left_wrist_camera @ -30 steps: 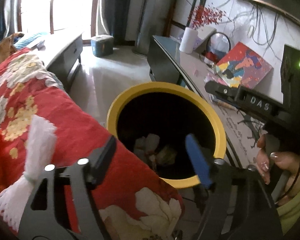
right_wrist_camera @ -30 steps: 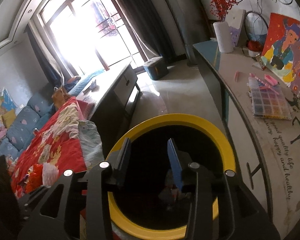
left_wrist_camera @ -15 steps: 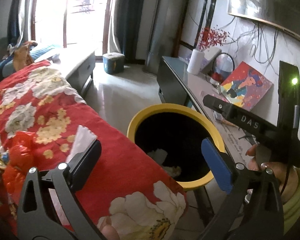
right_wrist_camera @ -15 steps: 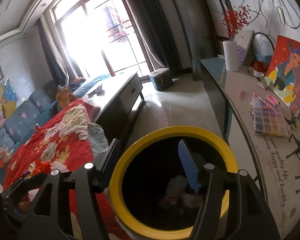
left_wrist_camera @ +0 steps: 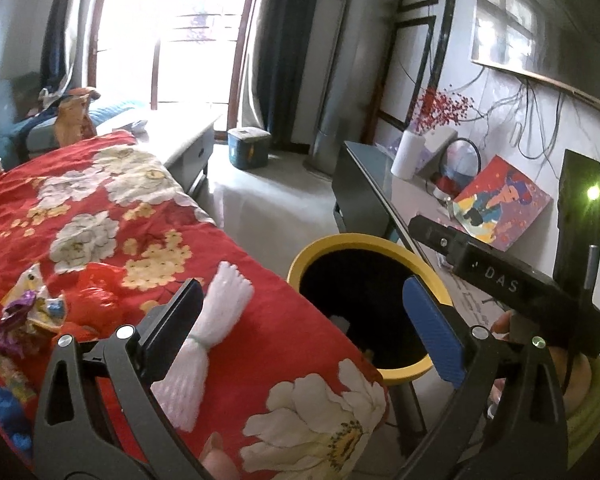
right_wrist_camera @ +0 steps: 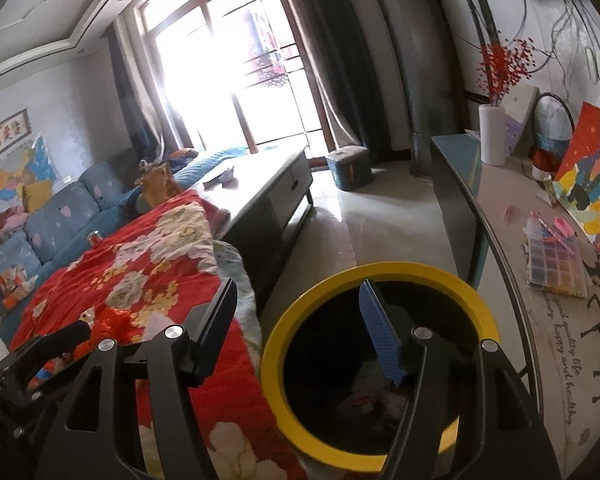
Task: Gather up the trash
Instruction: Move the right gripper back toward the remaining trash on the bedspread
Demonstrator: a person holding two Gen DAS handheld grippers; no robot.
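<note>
Jaws of my left gripper [left_wrist_camera: 306,328] stand wide apart with nothing between them, hanging above the near edge of the red floral cloth [left_wrist_camera: 112,216]. Just past my black left finger [left_wrist_camera: 172,330], a white tasselled bundle [left_wrist_camera: 208,332] lies flat on the cloth, tied near its middle. Further to the left on the same cloth sit a crumpled shiny wrapper [left_wrist_camera: 28,316] and a scrunched red plastic bag [left_wrist_camera: 94,286], touching one another. To the right of the cloth's edge stands the yellow-rimmed bin [left_wrist_camera: 364,240], its black inside holding pale scraps at the bottom. My blue right finger [left_wrist_camera: 432,328] overlaps that rim in the left wrist view.

My right gripper [right_wrist_camera: 300,328] is likewise spread open and empty, held over the bin [right_wrist_camera: 276,344]: its blue finger [right_wrist_camera: 380,336] shows against the dark mouth, its black finger [right_wrist_camera: 216,328] against the cloth [right_wrist_camera: 140,280]. Crumpled rubbish lies deep inside the bin.

Beyond the bin on the right runs a long side table [right_wrist_camera: 508,248] carrying a clear box of coloured beads [right_wrist_camera: 556,264], a bright painting [right_wrist_camera: 596,176] leaning on the wall, and a white vase [right_wrist_camera: 492,136] with red sprigs. Across the pale floor stand a low cabinet [right_wrist_camera: 268,184], a small teal box [right_wrist_camera: 348,168] and a blue sofa [right_wrist_camera: 60,216], with the bright window [right_wrist_camera: 236,72] behind them all.
</note>
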